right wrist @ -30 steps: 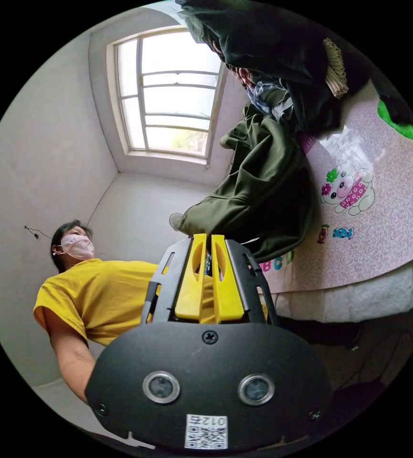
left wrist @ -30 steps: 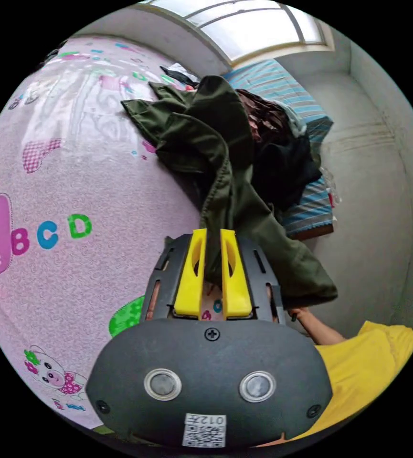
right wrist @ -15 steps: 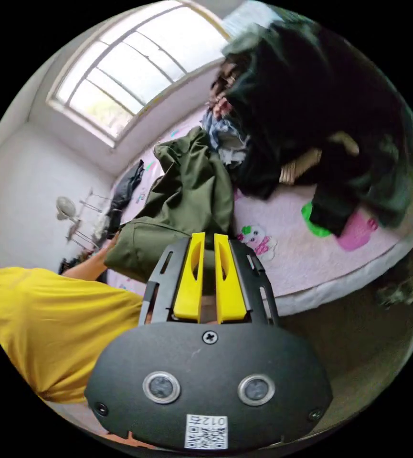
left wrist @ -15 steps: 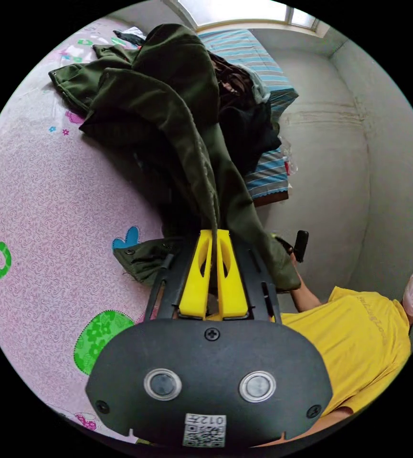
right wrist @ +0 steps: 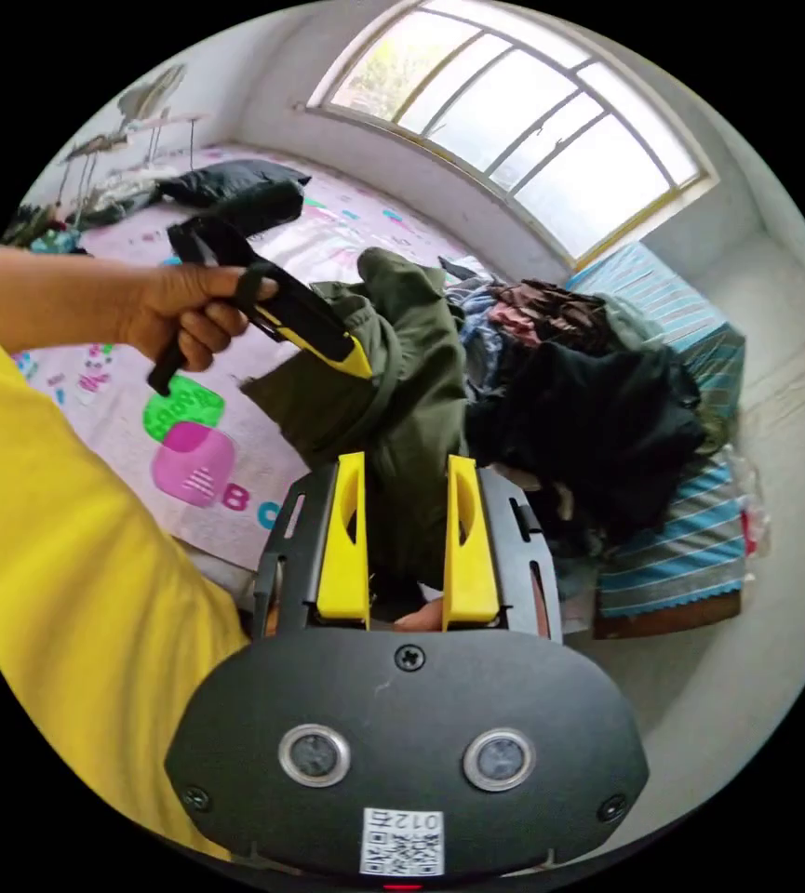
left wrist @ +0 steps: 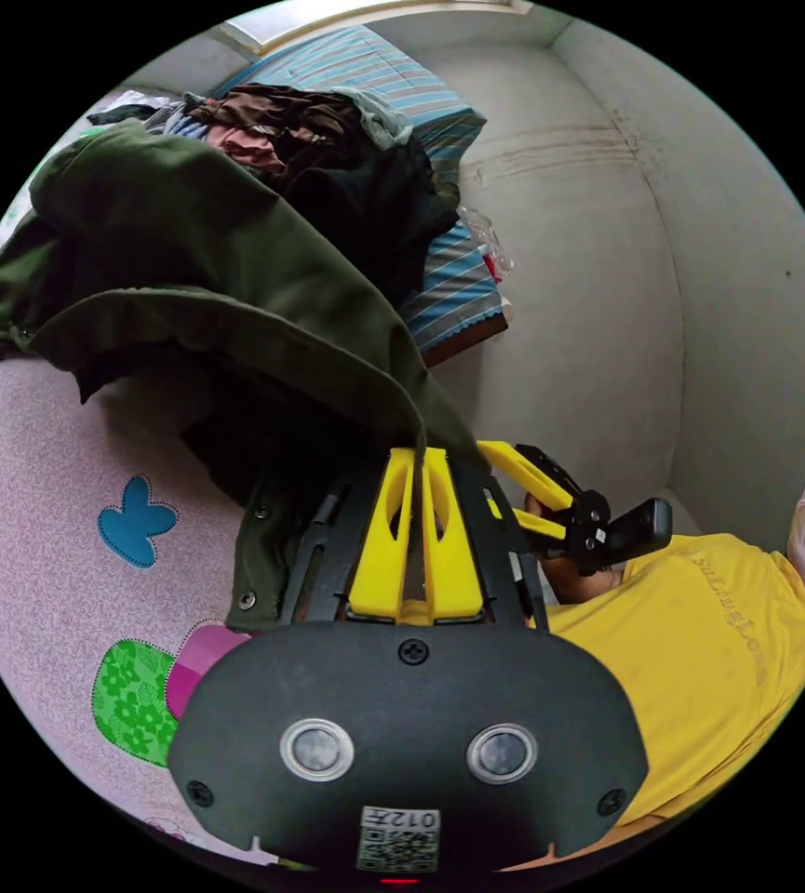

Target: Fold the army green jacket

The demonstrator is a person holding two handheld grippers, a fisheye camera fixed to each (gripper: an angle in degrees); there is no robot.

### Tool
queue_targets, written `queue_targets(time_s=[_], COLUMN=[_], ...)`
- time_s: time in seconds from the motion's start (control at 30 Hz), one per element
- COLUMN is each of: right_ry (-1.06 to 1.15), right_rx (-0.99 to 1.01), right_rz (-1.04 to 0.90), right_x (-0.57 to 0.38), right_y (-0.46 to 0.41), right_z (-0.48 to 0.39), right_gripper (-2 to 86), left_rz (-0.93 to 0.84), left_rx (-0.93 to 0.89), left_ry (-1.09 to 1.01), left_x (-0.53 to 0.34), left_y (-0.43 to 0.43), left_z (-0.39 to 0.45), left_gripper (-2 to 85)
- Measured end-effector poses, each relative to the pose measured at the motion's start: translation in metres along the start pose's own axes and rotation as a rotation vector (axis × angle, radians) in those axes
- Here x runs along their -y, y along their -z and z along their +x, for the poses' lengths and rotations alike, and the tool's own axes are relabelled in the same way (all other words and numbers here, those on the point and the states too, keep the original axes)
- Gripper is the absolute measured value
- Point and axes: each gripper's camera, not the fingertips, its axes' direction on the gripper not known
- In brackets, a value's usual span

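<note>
Between the jaws, left gripper [left wrist: 412, 456]: clamped on a hem edge of the army green jacket [left wrist: 197, 270], jaws nearly together with the cloth running up out of them.
Right gripper [right wrist: 407, 465]: jaws apart, astride a hanging fold of the jacket without pressing on it; seen in the left gripper view beside the left one, held in a hand [left wrist: 551, 558].
Left hand [right wrist: 183, 312]: wrapped around the left gripper's handle, raised over the bed [right wrist: 123, 437].
Jacket, position: partly lifted, bunched and draped, the rest trailing down onto the pink patterned bed sheet.
Jacket, look: dull olive, matte woven cloth, stitched hems, metal snaps along one edge, deep creases.
Handling, judged: soft and limp but fairly weighty; likely to sag and twist; best taken at hems, collar or shoulder seams, where doubled cloth gives a firm bite.
Farther off: pile of dark clothes [right wrist: 597, 400], striped bedding [right wrist: 672, 549], window [right wrist: 532, 139].
</note>
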Motion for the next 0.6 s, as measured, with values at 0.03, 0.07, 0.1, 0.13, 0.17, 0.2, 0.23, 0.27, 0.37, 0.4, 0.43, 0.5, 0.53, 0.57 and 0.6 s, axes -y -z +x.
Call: queue_targets(time_s=[0.03, 0.07, 0.1, 0.13, 0.17, 0.2, 0.23, 0.27, 0.37, 0.4, 0.43, 0.5, 0.53, 0.57, 0.6], right_ry=[0.001, 0.004, 0.024, 0.062, 0.083, 0.109, 0.137, 0.155, 0.238, 0.262, 0.295, 0.351, 0.342, 0.321, 0.296], right_rx=[-0.056, -0.076, -0.104, -0.103, -0.094, -0.087, -0.079, -0.069, 0.044, 0.076, 0.055, 0.013, 0.042, 0.060, 0.077], right_rz=[0.025, 0.031, 0.017, -0.022, -0.047, -0.084, -0.099, -0.113, -0.134, -0.107, -0.116, -0.185, -0.238, -0.259, -0.311], right_x=[-0.001, -0.001, 0.000, 0.003, 0.004, 0.007, 0.010, 0.012, 0.026, 0.029, 0.030, 0.027, 0.028, 0.029, 0.032], right_y=[0.003, 0.003, 0.000, -0.009, -0.014, -0.026, -0.036, -0.040, -0.041, -0.033, -0.034, -0.053, -0.068, -0.075, -0.091], right_z=[-0.008, -0.011, -0.016, -0.022, -0.025, -0.030, -0.036, -0.039, -0.054, -0.060, -0.067, -0.077, -0.079, -0.078, -0.079], right_gripper=[10.8, 10.8, 10.7, 11.1, 11.4, 11.6, 11.8, 11.8, 11.8, 11.6, 11.6, 11.3, 10.3, 9.6, 7.4], left_rz=[-0.004, -0.008, -0.009, -0.009, -0.007, -0.005, -0.010, -0.021, -0.048, -0.043, -0.027, -0.010, -0.015, -0.030, -0.044], left_rx=[0.000, -0.001, 0.000, 0.006, 0.014, 0.015, 0.015, 0.018, 0.052, 0.056, 0.046, 0.010, -0.006, -0.008, -0.005], left_ry=[-0.004, -0.005, -0.003, -0.004, -0.005, -0.003, -0.003, -0.001, 0.011, 0.017, 0.028, 0.049, 0.058, 0.059, 0.058], left_x=[-0.009, -0.018, -0.023, -0.033, -0.044, -0.048, -0.057, -0.066, -0.089, -0.094, -0.105, -0.121, -0.131, -0.140, -0.144], left_y=[-0.004, -0.007, -0.009, -0.012, -0.016, -0.019, -0.027, -0.037, -0.067, -0.072, -0.082, -0.101, -0.118, -0.138, -0.150], left_z=[0.000, -0.004, -0.006, -0.011, -0.017, -0.020, -0.027, -0.034, -0.056, -0.062, -0.074, -0.096, -0.110, -0.122, -0.128], left_gripper=[-0.1, -0.1, -0.1, 0.0, 0.0, 0.0, 0.0, 0.0, 0.0, 0.0, 0.1, 0.1, 0.2, 0.3, 0.4])
